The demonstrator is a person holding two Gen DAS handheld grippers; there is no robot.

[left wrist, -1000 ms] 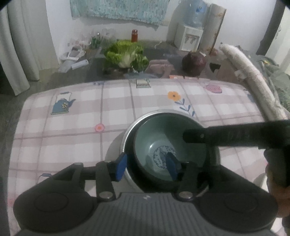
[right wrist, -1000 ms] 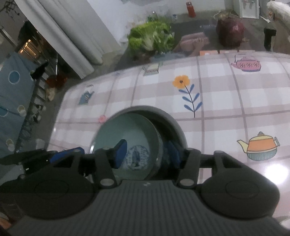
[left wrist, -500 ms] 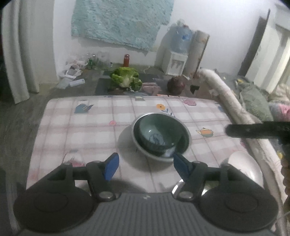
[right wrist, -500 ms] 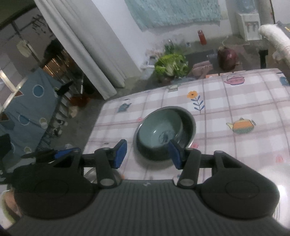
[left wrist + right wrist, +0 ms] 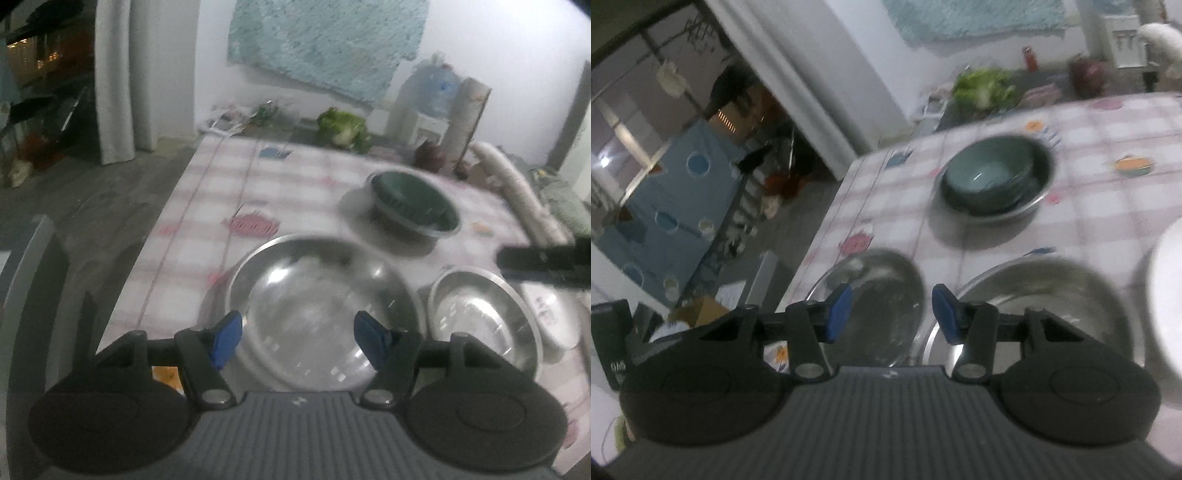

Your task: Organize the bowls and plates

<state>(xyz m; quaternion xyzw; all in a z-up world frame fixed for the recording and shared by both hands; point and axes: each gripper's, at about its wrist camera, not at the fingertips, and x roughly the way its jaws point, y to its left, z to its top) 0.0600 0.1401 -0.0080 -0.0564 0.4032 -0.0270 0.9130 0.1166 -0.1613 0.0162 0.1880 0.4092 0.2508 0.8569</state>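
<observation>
Checked tablecloth; steel bowl below empty left hand-held gripper.

both views look forward and down along their own fingers over the checked table. the left wrist view sits close above a steel bowl; the right wrist view looks from further right. both share the nested green bowl ahead and that steel bowl.
</observation>
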